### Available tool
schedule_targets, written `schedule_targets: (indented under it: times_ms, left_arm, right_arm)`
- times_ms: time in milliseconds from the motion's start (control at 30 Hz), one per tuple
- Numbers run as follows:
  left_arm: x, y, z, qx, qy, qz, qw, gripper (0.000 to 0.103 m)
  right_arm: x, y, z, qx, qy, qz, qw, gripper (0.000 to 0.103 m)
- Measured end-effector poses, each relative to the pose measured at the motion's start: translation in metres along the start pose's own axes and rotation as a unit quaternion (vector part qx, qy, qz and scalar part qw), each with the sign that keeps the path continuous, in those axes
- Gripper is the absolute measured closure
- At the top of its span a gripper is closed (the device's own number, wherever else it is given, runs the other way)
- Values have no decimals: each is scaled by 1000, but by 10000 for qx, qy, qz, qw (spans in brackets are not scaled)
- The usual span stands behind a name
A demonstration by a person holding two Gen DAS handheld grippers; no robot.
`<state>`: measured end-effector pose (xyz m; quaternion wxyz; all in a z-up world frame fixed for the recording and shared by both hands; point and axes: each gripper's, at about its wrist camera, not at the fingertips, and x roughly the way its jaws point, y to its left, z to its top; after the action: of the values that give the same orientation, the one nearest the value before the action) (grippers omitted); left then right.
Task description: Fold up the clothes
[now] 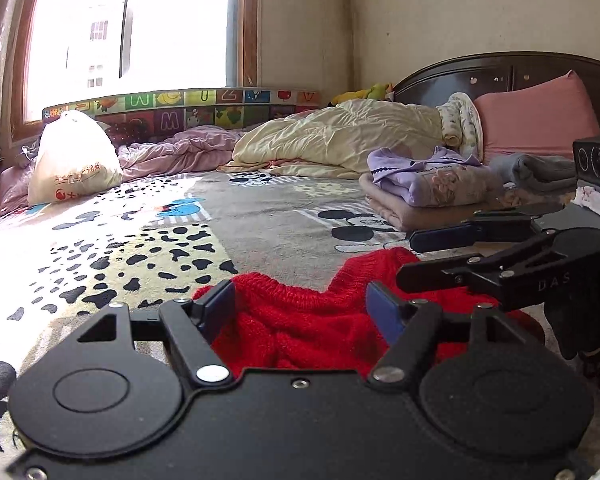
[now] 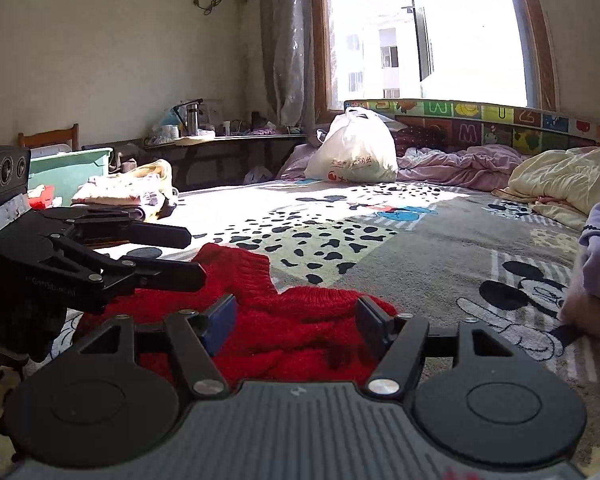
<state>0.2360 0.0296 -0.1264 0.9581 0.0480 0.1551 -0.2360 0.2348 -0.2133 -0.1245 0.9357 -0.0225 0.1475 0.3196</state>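
My left tongs [image 1: 302, 312] are spread wide, and the crumpled red knitted sweater [image 1: 300, 320] lies on the bed between and just ahead of the two blue-padded fingers [image 1: 220, 306], which pinch nothing. My right tongs [image 2: 296, 322] are spread the same way over the same red knit, close to its ribbed edge, and they too have closed on no cloth. Each pair shows in the other's view, coming in from the side above the sweater with its fingers parted.

The sweater is bunched, one ribbed sleeve or hem poking out ahead of the tongs, so I judge its folding has barely begun: it needs flattening before any fold.

Some work looks done. To the right of my left tongs, further off, sits a neat stack of folded lilac and beige garments [image 1: 428, 188] on the spotted cartoon-mouse blanket [image 1: 260, 208]. Far left of my right tongs lies a loose pile of pale pink and cream clothes [image 2: 128, 190], which may be what is left to fold.
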Motion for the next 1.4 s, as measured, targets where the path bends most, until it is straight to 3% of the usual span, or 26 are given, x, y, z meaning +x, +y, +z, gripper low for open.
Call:
schedule_targets:
  times_ms: [133,233,433,567,667,733,800,900,967,1133,1233,1267,1400]
  left_arm:
    - [19,9,-7,-181,635,-38,9978,31]
    - [22,8,-12,-152,741,0,9971,31]
    - [30,3,-16,-70,869,67,9962,30]
    - [24,1,-14,-168,815,137,9964,29]
    - [0,8,-4,-857,554,245,9945,29]
    - [-23,14,2,-1286,265,285,9909,23]
    - [-38,24,1,-1769,174,191,9839,19]
    - [-47,40,-8,-2620,259,173,9646,19]
    - [-47,50,-15,-3191,403,-6,9469,19]
    - [-37,58,-25,-3949,787,-302,9149,19]
    - [-24,60,-30,-4207,1151,-287,8994,19]
    - [-20,58,-31,-4213,1235,-268,8981,17]
    - [-2,45,-23,-3980,1371,-164,9069,10]
  right_arm:
    - [22,-18,-9,470,307,282,9980,37]
    - [33,-20,-15,558,607,425,9957,36]
    - [41,-12,-22,476,810,377,9949,36]
    - [40,-11,-22,498,807,329,9949,36]
    - [29,-5,-20,393,599,135,9973,38]
    - [10,-12,-17,903,242,-12,9956,38]
    - [-10,-29,-20,1870,-2,2,9824,35]
    - [-27,-48,-33,3032,64,-23,9529,32]
    - [-31,-50,-41,3438,125,35,9390,31]
    - [-27,-44,-58,4235,219,431,9046,25]
    - [-14,-44,-66,4366,441,336,8980,24]
    - [-10,-43,-67,4351,476,308,8986,24]
    - [8,-37,-59,4077,729,265,9098,18]
